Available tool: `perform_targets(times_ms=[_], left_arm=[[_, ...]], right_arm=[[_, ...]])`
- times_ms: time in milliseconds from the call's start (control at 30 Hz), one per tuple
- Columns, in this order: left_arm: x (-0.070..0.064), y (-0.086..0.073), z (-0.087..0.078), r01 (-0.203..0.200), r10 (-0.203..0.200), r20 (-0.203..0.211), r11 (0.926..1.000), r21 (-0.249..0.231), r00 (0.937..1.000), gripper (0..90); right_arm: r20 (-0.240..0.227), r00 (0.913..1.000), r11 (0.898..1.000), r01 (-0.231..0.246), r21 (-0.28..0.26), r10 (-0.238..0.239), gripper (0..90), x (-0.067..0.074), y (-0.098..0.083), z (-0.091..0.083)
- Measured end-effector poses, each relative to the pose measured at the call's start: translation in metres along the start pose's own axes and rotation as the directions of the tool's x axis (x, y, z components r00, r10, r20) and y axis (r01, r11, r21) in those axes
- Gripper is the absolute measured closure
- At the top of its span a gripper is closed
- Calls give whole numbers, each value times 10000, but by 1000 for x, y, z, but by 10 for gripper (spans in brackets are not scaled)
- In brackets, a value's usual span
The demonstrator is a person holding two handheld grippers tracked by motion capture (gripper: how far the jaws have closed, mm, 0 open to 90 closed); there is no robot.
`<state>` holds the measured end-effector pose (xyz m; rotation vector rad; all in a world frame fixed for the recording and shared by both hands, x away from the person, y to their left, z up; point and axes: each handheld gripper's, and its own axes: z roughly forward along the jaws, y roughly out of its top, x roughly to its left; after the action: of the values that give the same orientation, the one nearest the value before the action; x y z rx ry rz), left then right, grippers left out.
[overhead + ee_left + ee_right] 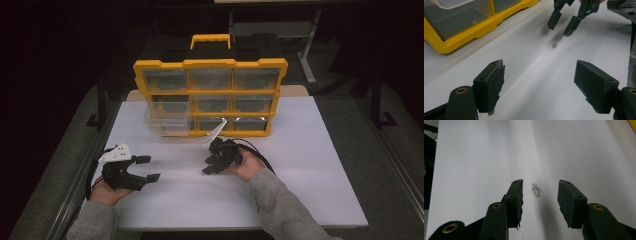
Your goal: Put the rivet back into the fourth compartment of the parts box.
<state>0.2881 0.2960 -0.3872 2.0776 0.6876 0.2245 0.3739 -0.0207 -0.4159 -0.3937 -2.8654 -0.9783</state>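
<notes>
Hands of a seated person in grey sleeves hold two black grippers over a white table. Lying on its side on the white surface is a tiny silver metal pin, a short shaft with a small collar near one end. It sits on the bare table in front of the organizer, between the two grippers and much nearer the right one.

The right gripper points down toward the pin. From the right gripper view, its jaws stand apart with the pin lying in the gap between them, touching neither pad. From the left gripper view, the right gripper's tips hang just above and beyond the pin.

The left gripper rests low at the table's left side, well apart from the pin, its jaws spread wide with nothing between them.

Behind both stands a yellow parts organizer with clear drawers in three rows; one clear drawer at its lower left is pulled partway out.
</notes>
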Motion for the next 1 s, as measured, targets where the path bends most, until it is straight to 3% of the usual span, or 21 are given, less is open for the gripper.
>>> perform_targets(times_ms=[100, 533, 1000], left_arm=[[0, 0, 0, -1, 1, -9, 10000, -14, 10000, 235], [0, 0, -1, 4, -4, -24, 10000, -47, 10000, 235], [0, 0, -1, 17, -17, -20, 10000, -68, 10000, 235]], right_arm=[[-3, 9998, 9998, 190, 81, -190, 565, 1, 2, 5], [-7, 9999, 9985, 149, 530, -149, 652, 3, 5, 19], [225, 9976, 9958, 636, 666, -652, 756, 3, 5, 26]])
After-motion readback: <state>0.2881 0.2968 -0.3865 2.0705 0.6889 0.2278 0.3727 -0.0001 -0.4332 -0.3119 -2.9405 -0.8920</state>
